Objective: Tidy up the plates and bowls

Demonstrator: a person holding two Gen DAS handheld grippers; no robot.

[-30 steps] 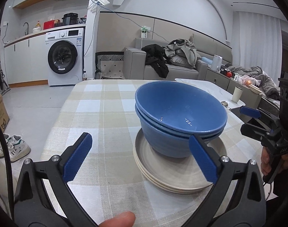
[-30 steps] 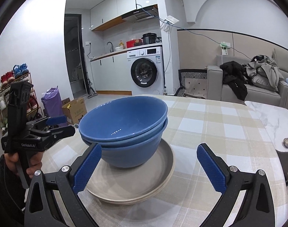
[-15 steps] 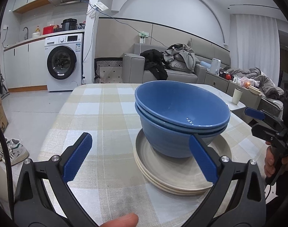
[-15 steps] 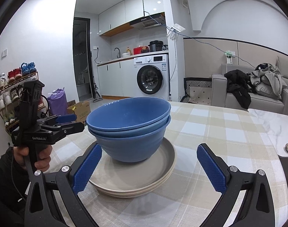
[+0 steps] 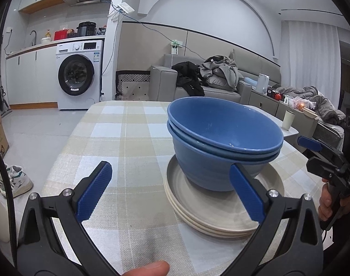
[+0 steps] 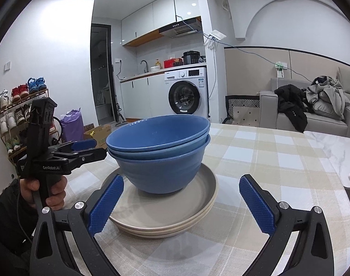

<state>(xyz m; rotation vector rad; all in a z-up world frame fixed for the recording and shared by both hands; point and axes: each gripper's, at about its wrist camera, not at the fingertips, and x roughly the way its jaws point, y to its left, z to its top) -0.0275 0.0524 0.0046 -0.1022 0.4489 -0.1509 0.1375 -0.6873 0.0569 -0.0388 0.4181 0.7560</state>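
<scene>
Both gripper views have dropped lower toward the bowls (image 5: 223, 142).

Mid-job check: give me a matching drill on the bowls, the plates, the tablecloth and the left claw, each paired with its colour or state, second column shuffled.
Column one:
1. bowls
2. plates
3. tablecloth
4. left claw

Column two:
A. open, holding nothing
B. beige and white checks
C. blue, nested, standing on the plates
D. cream, stacked flat on the table

Pairs: 1-C, 2-D, 3-B, 4-A
</scene>
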